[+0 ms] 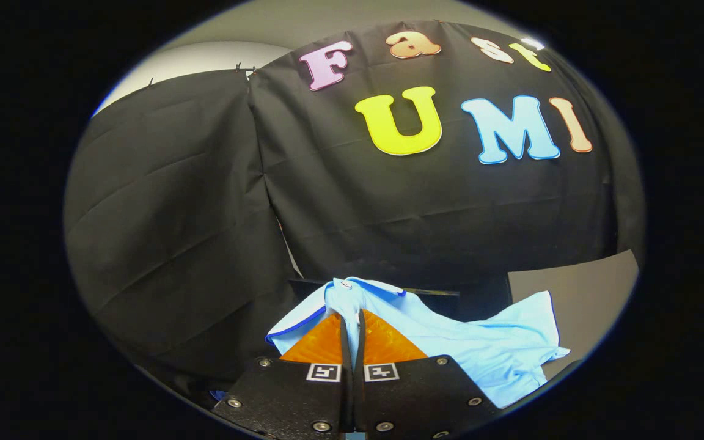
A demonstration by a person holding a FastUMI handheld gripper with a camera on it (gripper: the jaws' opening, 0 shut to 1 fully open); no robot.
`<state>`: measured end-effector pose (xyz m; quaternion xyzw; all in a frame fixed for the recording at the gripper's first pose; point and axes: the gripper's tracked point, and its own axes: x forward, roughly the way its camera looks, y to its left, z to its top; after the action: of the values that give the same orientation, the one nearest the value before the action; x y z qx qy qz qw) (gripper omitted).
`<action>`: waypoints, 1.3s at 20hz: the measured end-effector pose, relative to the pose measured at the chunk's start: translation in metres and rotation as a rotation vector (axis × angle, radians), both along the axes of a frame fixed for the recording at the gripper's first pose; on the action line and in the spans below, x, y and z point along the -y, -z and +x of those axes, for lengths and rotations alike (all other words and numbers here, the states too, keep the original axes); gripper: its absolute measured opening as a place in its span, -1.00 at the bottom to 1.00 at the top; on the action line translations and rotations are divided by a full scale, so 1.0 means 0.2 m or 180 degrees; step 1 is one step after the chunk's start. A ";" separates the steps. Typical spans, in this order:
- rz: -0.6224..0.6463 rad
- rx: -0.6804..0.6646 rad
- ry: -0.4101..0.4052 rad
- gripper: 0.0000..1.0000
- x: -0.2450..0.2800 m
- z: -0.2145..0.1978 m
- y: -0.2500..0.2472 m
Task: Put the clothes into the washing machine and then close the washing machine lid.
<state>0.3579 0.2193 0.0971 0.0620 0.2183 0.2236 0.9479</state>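
Fingers of the tool (352,318) are pressed together on a fold of the light blue shirt (480,348), which hangs lifted in front of the black cloth wall (175,201), draping past the fingers

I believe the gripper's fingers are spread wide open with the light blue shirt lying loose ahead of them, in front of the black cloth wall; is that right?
Not quite. In the gripper view the gripper is not open: its fingers are closed together on a fold of the light blue shirt, which rises between their tips and drapes off to one side. The rest holds: the shirt is light blue and the black cloth wall stands behind it.
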 end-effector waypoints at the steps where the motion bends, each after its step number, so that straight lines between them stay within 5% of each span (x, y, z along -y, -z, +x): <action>1: 0.0007 -0.0007 -0.0015 -1.00 -0.03 0.00 0.01; 9: -0.0036 -0.0012 -0.0003 -1.00 -0.15 -0.01 0.09; 26: -0.0333 -0.0302 0.0136 -1.00 -0.29 0.04 0.65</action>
<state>0.3655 0.2782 -0.0324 0.0276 0.2730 0.1884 0.9430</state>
